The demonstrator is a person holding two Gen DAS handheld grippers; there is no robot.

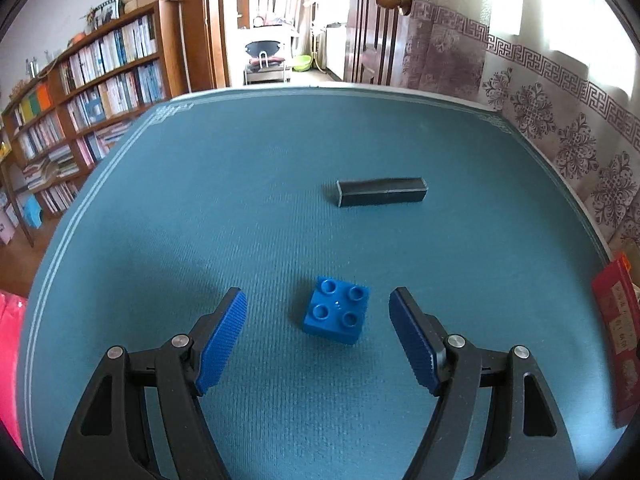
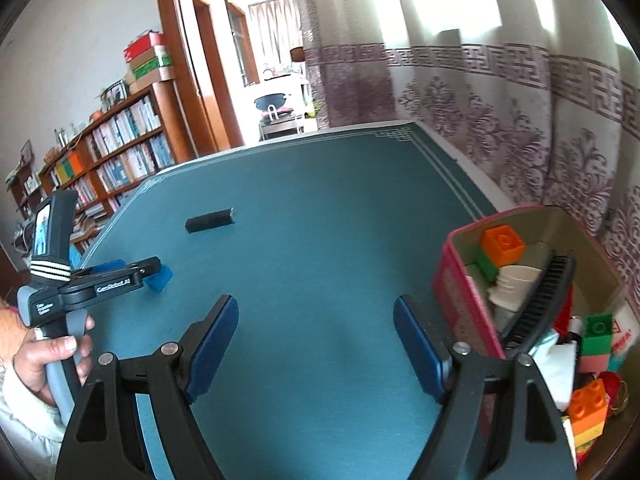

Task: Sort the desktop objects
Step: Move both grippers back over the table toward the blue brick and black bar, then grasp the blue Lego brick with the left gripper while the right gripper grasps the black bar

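Observation:
A blue four-stud brick [image 1: 335, 314] lies on the teal table mat [image 1: 260, 208], just ahead of my left gripper [image 1: 318, 312], which stands open with the brick between its fingertips but untouched. Farther off lies a long black bar [image 1: 380, 192]. In the right wrist view my right gripper [image 2: 316, 320] is open over bare mat with nothing between its fingers. To its left a hand holds the left gripper [image 2: 132, 276], whose fingers straddle the blue brick [image 2: 160, 278]. The black bar [image 2: 209, 219] lies beyond.
A pink-walled box [image 2: 468, 304] at the right holds several bricks, a black brush [image 2: 540, 300] and a white ridged piece. Its red edge [image 1: 614, 336] shows at the right of the left wrist view. A patterned curtain borders the table's right side; bookshelves stand left.

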